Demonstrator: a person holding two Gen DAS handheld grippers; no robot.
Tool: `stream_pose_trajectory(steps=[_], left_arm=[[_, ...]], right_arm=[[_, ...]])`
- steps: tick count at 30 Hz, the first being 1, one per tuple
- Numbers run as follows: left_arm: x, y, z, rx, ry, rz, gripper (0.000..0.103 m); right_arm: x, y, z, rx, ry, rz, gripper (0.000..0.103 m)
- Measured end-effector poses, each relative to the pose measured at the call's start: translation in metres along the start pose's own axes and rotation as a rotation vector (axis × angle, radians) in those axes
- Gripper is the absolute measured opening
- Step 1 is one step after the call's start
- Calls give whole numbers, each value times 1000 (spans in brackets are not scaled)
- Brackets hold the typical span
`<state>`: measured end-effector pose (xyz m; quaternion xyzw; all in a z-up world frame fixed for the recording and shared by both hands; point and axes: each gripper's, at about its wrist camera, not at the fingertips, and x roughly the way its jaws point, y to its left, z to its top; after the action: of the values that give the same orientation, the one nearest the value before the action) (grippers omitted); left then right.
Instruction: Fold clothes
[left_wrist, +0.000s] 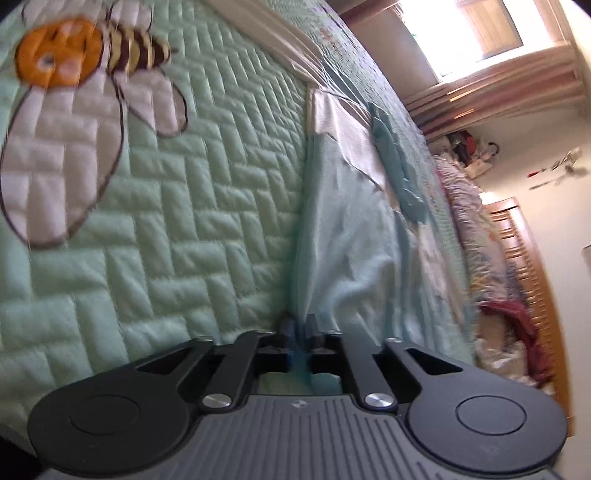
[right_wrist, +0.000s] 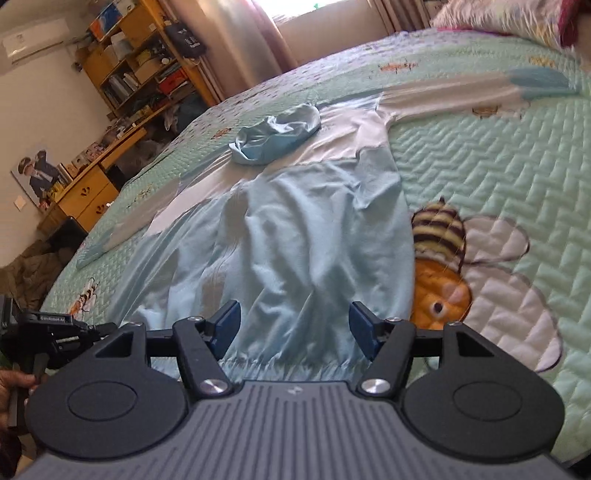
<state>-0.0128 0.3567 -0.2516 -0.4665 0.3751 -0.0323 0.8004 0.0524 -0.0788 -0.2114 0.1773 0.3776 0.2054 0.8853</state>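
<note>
A light blue hooded top (right_wrist: 295, 229) with white shoulders lies spread flat on the quilted bed, its hood (right_wrist: 275, 136) bunched at the far end. My right gripper (right_wrist: 293, 325) hovers open over the gathered hem (right_wrist: 291, 365), nothing between its blue pads (right_wrist: 225, 328). In the left wrist view the same top (left_wrist: 354, 251) stretches away from my left gripper (left_wrist: 299, 328), whose jaws stand narrow with a pinch of the blue fabric gathered between them. In the right wrist view the left gripper (right_wrist: 110, 328) sits at the hem's left corner, held by a hand (right_wrist: 14, 384).
The mint green quilt (left_wrist: 192, 206) carries a large bee picture (right_wrist: 454, 266) just right of the top. Pillows (left_wrist: 476, 236) and a red cloth (left_wrist: 517, 317) lie at the headboard. A wooden desk (right_wrist: 85, 199) and bookshelf (right_wrist: 140, 62) stand beyond the bed's far side.
</note>
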Motion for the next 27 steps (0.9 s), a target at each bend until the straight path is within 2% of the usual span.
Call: stream_pose_trajectory(steps=[1, 2, 4, 6, 8, 9, 11, 13, 14, 16, 18, 20, 22, 24, 26, 27], left_arm=[[-1, 0, -2, -12, 4, -23, 36], [-3, -2, -5, -14, 4, -41, 43], [-7, -7, -12, -14, 5, -77, 71], [-5, -17, -19, 30, 14, -75, 83], [-2, -28, -27, 87, 23, -50, 85], [1, -33, -30, 116, 23, -22, 83], [5, -41, -34, 171, 23, 34, 68], [7, -42, -34, 185, 42, 89, 8], [6, -37, -33, 158, 49, 95, 11], [5, -26, -32, 118, 43, 86, 10], [5, -26, -32, 132, 44, 92, 10], [5, -28, -32, 150, 47, 102, 10], [5, -28, -31, 149, 54, 105, 10], [5, -27, -30, 140, 60, 103, 10], [4, -27, -28, 139, 68, 101, 10], [5, -27, -27, 139, 73, 99, 11]], right_arm=[[0, 0, -1, 7, 1, 4, 66], [-1, 0, -1, 9, -2, 8, 66], [-3, -1, -2, 9, -9, 23, 66], [-8, -4, -4, 14, -15, 53, 66], [-13, -5, -7, -5, -19, 73, 67], [-15, -5, -8, -24, -18, 70, 67], [-15, -5, -9, -47, -14, 55, 67], [-14, -3, -8, -59, -20, 54, 67], [-13, -1, -6, -76, -28, 55, 67], [-8, 15, -1, -166, -43, 73, 66], [3, 35, 5, -270, -28, 99, 61], [23, 48, 11, -311, 19, 126, 45], [44, 60, 16, -335, 71, 153, 35], [67, 66, 19, -341, 114, 137, 22], [88, 64, 22, -317, 146, 114, 5], [96, 61, 24, -294, 158, 113, 4]])
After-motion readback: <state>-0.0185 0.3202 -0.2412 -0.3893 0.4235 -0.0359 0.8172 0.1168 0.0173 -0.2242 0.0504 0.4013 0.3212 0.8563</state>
